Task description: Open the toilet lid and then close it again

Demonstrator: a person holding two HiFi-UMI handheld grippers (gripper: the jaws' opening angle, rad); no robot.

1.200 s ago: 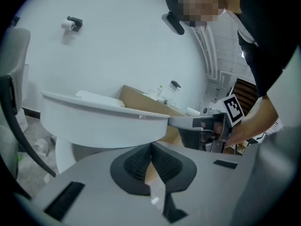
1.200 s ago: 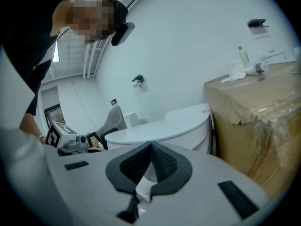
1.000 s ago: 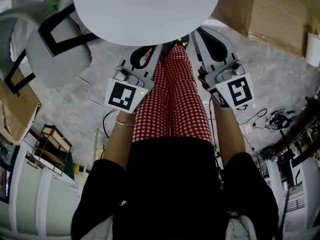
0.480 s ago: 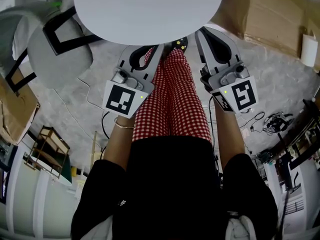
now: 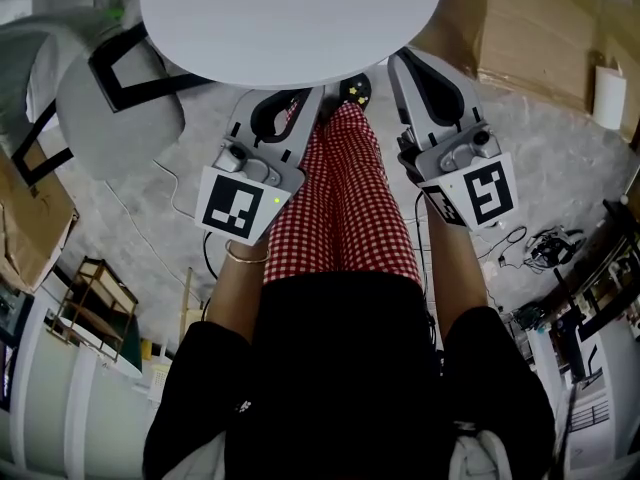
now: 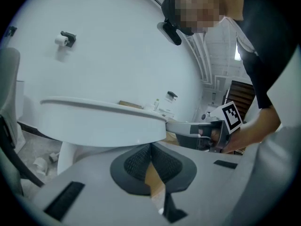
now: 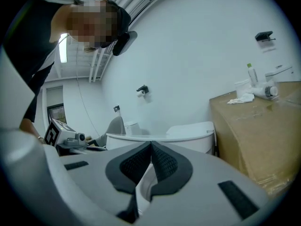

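The white toilet lid [image 5: 290, 18] lies flat and closed at the top of the head view, in front of a person's legs in red check trousers. My left gripper [image 5: 306, 96] is held just below the lid's near edge, left of the legs, and its jaws are shut with nothing between them. In the left gripper view the lid's rim [image 6: 103, 119] runs just above the left gripper [image 6: 151, 147]. My right gripper [image 5: 402, 60] reaches under the lid's right edge and is shut on nothing. The right gripper view shows the toilet [image 7: 160, 138] beyond the right gripper [image 7: 151, 146].
A grey chair [image 5: 115, 98] stands left of the toilet. Cardboard boxes [image 5: 540, 28] line the right, with a toilet roll [image 5: 608, 98] beside them. Cables [image 5: 545, 243] lie on the floor at right. A small shelf [image 5: 100, 298] stands at lower left.
Both grippers have edged a little forward toward the lid's near edge. The lid has stayed closed.
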